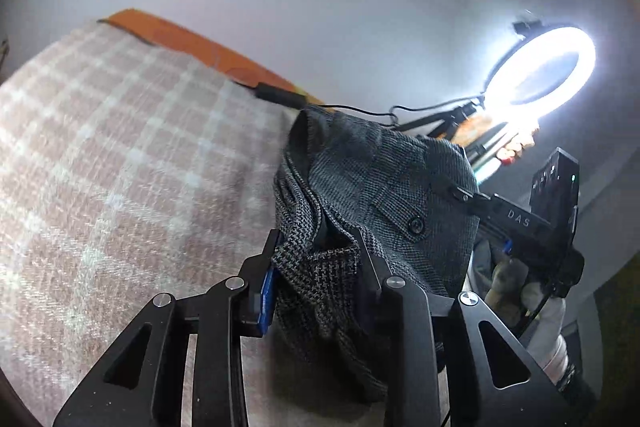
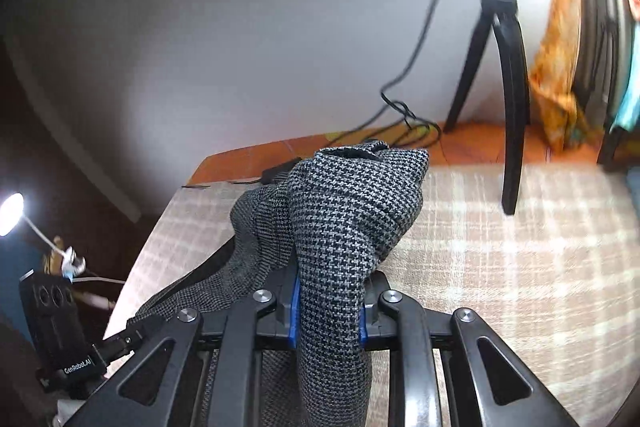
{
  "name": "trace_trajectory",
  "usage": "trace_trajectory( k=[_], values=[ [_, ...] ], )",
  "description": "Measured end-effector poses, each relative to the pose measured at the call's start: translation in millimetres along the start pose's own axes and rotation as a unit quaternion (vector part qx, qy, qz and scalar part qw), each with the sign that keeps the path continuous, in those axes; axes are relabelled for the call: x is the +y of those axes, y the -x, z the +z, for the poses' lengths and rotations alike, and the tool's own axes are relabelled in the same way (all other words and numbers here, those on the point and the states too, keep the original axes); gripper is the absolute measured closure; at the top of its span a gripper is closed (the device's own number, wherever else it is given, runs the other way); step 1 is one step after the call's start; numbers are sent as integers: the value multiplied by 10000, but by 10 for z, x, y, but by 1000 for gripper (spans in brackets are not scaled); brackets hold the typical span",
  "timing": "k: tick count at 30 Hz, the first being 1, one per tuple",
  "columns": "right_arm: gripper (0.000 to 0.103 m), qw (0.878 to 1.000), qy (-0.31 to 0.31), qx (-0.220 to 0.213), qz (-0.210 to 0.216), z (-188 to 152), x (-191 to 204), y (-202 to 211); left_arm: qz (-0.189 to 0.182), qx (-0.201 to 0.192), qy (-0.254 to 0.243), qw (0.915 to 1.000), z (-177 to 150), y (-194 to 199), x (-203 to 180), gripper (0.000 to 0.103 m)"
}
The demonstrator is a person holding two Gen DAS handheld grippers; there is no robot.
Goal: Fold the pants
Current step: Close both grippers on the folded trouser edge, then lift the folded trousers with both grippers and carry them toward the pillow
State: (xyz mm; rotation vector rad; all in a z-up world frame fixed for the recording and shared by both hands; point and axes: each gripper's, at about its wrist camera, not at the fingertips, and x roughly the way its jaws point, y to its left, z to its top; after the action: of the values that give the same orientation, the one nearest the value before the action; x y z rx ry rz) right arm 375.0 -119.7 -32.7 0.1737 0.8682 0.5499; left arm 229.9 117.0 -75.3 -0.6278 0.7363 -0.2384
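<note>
The pants (image 1: 360, 187) are grey houndstooth cloth with a dark button, bunched and lifted off the plaid blanket (image 1: 120, 155). My left gripper (image 1: 316, 255) is shut on a fold of the waist end, the cloth pinched between its blue-padded fingers (image 1: 266, 291). In the right wrist view my right gripper (image 2: 328, 307) is shut on another thick fold of the pants (image 2: 352, 211), which rises in a hump past its blue pads (image 2: 295, 311). The other gripper (image 1: 532, 227) shows at the right of the left view, held by a gloved hand.
A lit ring light (image 1: 540, 71) on a black tripod (image 2: 508, 67) stands at the blanket's far side, with a black cable (image 2: 404, 107) trailing over the orange surface (image 2: 472, 143). A small lamp (image 2: 12, 211) glows at far left. A white wall lies behind.
</note>
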Motion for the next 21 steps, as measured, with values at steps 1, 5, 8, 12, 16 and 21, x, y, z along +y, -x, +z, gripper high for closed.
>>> trace_trajectory(
  k=[1, 5, 8, 12, 16, 21],
  values=[
    [84, 10000, 67, -13, -19, 3, 6, 36, -25, 2, -55, 10000, -8, 17, -31, 74],
    [85, 9994, 303, -118, -111, -10, 84, 229, -196, 77, -226, 9995, -60, 47, -178, 76],
    [86, 9987, 437, -220, -168, 1, 136, 347, -282, 143, -484, 9983, -114, 29, -364, 77],
    [86, 9970, 653, -312, -289, 15, 193, 556, -486, 220, -644, 9965, -187, -6, -586, 78],
    [87, 9949, 790, -435, -441, 18, 85, 929, -731, 248, -861, 9933, -266, -28, -894, 78],
    [87, 9932, 789, -590, -616, 50, -135, 1329, -1022, 256, -1134, 9879, -375, -70, -1292, 78]
  ],
)
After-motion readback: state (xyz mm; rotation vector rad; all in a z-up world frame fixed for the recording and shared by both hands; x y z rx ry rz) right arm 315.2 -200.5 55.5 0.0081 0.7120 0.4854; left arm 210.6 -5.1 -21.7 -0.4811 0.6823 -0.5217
